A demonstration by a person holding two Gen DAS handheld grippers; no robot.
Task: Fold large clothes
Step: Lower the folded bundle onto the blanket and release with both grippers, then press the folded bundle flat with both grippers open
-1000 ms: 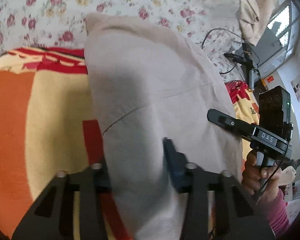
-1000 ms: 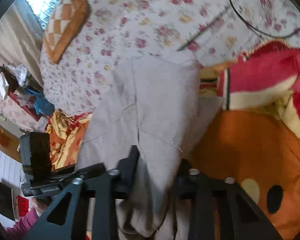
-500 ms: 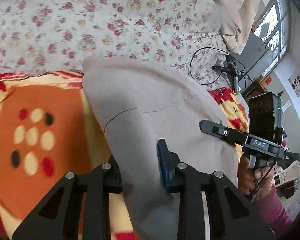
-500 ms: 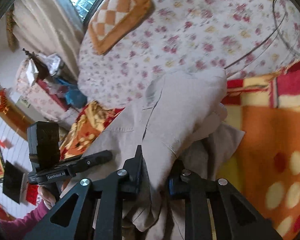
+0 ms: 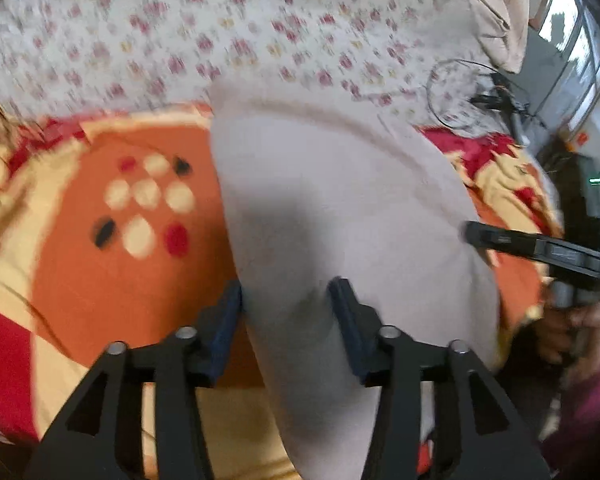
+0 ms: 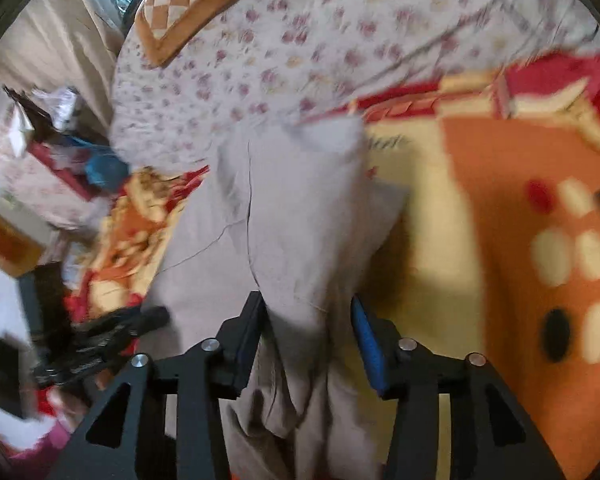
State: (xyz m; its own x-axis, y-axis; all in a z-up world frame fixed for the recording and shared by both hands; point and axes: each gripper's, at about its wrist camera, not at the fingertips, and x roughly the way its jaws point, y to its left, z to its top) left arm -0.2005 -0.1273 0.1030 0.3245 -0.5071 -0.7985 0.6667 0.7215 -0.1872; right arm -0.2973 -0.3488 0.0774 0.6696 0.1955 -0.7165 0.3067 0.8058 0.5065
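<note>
A large pale grey-beige garment (image 5: 340,200) lies folded in a long strip across an orange, yellow and red blanket (image 5: 100,272). My left gripper (image 5: 286,300) stands over its near end, jaws opening, with the cloth loose between the blue pads. The right gripper (image 6: 308,320) is at the other side of the garment (image 6: 284,208), jaws opening too; a bunched fold runs between its pads, with a gap to the right pad. One of the right gripper's fingers (image 5: 500,238) shows at the right of the left wrist view, held by a hand in a purple sleeve.
A floral bed sheet (image 5: 260,40) lies beyond the blanket. A checked orange cushion (image 6: 188,8) rests at its far end. A black cable (image 5: 452,92) loops on the sheet near a window. Cluttered furniture (image 6: 60,140) stands beside the bed.
Both grippers' jaws, closed on the garment in the earlier frames, have spread apart and the cloth now lies slack. Both views have drawn back, showing more blanket and sheet.
</note>
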